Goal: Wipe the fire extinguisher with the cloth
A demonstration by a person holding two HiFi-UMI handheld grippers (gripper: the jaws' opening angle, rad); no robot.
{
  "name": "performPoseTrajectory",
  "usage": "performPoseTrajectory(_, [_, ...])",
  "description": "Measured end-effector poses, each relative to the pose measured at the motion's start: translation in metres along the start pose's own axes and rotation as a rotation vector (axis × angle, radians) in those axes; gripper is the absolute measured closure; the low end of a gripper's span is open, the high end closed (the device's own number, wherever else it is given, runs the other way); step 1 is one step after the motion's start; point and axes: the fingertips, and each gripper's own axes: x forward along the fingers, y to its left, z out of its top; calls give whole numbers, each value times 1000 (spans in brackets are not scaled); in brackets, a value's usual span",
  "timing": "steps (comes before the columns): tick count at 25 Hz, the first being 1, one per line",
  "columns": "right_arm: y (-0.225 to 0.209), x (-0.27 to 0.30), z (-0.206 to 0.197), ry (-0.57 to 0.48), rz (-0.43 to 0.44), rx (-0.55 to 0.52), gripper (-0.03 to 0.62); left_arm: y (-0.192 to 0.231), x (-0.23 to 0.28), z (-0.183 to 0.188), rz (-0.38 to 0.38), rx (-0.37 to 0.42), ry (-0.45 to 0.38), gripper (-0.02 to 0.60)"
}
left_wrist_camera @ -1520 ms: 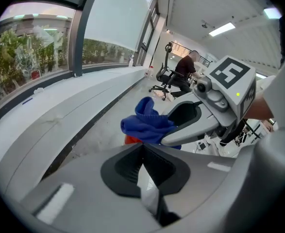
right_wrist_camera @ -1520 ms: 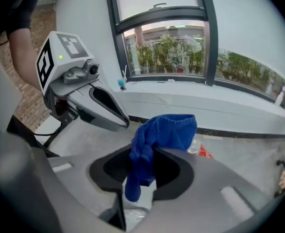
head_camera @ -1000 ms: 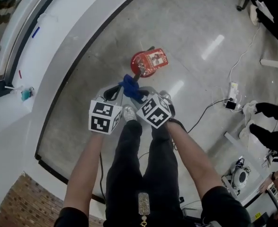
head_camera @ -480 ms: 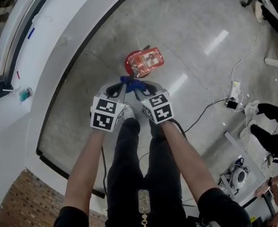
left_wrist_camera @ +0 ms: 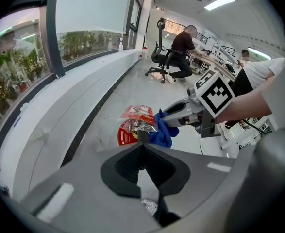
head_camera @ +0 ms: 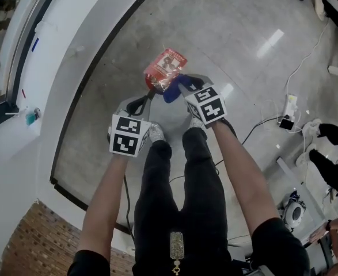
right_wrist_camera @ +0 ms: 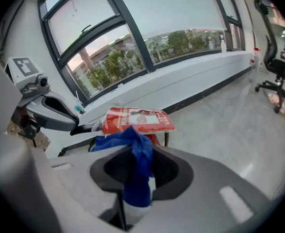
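Right gripper view, nearest first: the right gripper [right_wrist_camera: 135, 152] is closing its jaws on the bunched blue cloth [right_wrist_camera: 138, 147] between them. Just ahead and slightly below, the cloth meets the red tag [right_wrist_camera: 137, 119] topping the fire extinguisher [left_wrist_camera: 125, 136], which stands upright on the floor [head_camera: 243, 16]. Opposite, the left gripper [left_wrist_camera: 142, 142], pressed together, pinches its black lever [left_wrist_camera: 142, 134]. Wiping likely runs down that upright axis, the right gripper's job.

Red, blue and grey ahead of my left tongs [head_camera: 148, 98].
I see a red fire extinguisher [head_camera: 155, 83] with red-and-white tag [head_camera: 166, 62], blue cloth [head_camera: 173, 89] beside, glossy grey floor [head_camera: 226, 33] beneath.
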Motion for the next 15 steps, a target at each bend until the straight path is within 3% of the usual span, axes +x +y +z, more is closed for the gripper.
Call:
performPoseTrajectory(4, [-40,2,18,-40,-43,66,494,-1,1,0,-10,-35,15,577])
performPoseTrajectory(7, [-64,10,28,-13,-47,96,494,1,1,-3,-8,-42,33,577])
performPoseTrajectory(10, [-63,20,26,26,-11,78,494,2,0,-3,4,-45,37,577])
performPoseTrajectory(15, [-48,15,9,0,-25,136,502,2,1,-2,3,-35,29,577])
